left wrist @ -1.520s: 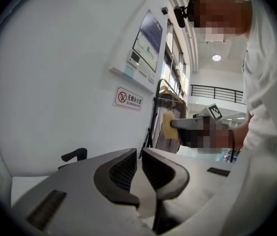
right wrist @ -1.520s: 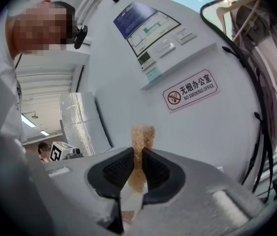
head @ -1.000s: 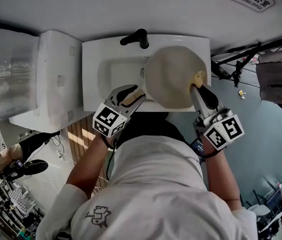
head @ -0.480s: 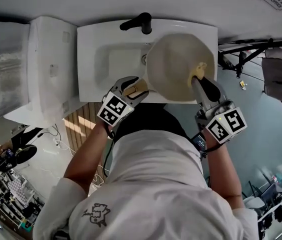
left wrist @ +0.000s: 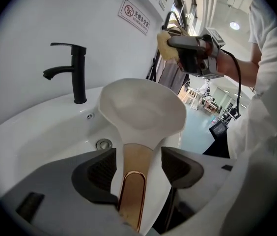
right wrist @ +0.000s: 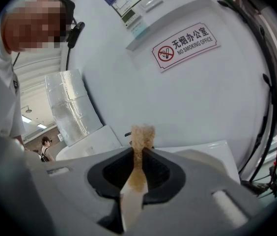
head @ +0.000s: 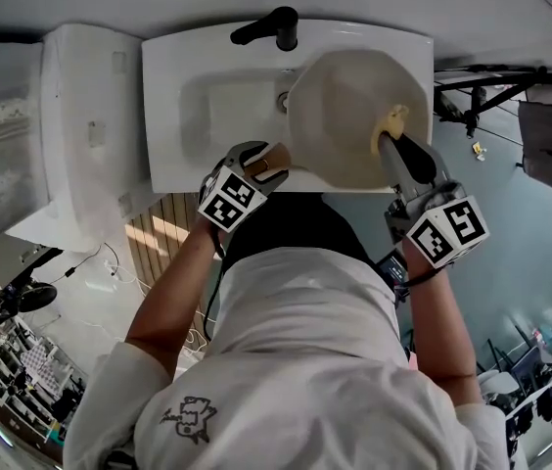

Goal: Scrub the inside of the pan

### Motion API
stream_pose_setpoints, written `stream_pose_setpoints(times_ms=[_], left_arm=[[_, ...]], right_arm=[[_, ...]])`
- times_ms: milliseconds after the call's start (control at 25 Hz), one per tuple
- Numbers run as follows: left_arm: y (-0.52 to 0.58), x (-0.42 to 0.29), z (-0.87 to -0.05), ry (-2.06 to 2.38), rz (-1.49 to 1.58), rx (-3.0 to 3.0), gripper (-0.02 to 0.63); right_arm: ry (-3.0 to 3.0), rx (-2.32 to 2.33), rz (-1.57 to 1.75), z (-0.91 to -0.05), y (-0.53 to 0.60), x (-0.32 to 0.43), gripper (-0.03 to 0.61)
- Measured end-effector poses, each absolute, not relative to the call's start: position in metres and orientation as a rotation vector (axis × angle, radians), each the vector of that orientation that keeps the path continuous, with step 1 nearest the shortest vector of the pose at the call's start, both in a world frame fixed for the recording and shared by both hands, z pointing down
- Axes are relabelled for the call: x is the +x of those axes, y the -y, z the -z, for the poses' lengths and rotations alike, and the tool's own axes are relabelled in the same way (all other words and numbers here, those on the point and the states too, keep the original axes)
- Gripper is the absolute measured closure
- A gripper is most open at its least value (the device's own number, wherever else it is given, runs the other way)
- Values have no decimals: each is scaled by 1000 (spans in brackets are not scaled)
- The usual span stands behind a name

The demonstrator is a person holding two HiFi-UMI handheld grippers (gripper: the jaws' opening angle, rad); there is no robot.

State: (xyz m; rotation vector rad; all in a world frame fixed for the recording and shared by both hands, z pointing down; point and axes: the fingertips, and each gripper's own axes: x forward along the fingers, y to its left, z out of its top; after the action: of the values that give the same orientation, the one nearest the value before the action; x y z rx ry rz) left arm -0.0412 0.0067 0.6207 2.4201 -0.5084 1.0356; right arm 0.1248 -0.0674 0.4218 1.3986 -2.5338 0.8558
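- Step in hand: getting ready to scrub. The pan (head: 345, 130) lies over the right half of the sink (head: 207, 116), hollow side up. No scrubbing stroke has yet begun, as far as the views show.
- Left gripper (left wrist: 137, 168): its jaws have just been opening and now stand spread. The pan's handle (left wrist: 131, 195) runs back between them, with the pads close along its sides but not visibly pressing. The pan's bowl lies straight ahead of this gripper and just beyond its tips.
- Right gripper (right wrist: 137, 173): pressed together on a thin yellow sponge (right wrist: 142, 134), which sticks out past the tips. In the head view the sponge hangs over the pan's near right rim, so the hollow lies ahead of this gripper and to its left.
- Next move, as a judgement: the left gripper probably needs to close on the handle again, or the pan must sit steady on the sink, before any pressure is applied. The right gripper then has to tip down and carry the sponge onto the inner surface.
- Edges: the pan's right side overhangs the sink's right edge, so a push away from the left gripper could tilt the pan or slide it off.
- Open room: the bare basin and drain (left wrist: 103, 144) lie ahead and left of the left gripper. The black faucet (head: 266, 27) stands beyond them at the back rim, clear of the pan. Dark stands and cables (head: 482, 96) lie to the right of the right gripper, so sweeps are best kept toward the basin.
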Motion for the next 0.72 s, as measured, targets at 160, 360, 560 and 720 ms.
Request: stream_pose_setpoints(times_ms=[160,360,560,720], left_arm=[[-13,-43,-632,486,-1058,2397,331],[-15,-48,-647,480,-1110,2367,355],[-15,-53,-655,490,-1123,2350,389],[-18,-51,-653,457,-1132,2380,419]], right_arm=[[2518,1398,-873,-428,68,125,525],[2501,1401,-889,-437,68,123,525],[2486,1423,-899,-440,69,125,525],[2481,1432,-904,-441,70,124,525]])
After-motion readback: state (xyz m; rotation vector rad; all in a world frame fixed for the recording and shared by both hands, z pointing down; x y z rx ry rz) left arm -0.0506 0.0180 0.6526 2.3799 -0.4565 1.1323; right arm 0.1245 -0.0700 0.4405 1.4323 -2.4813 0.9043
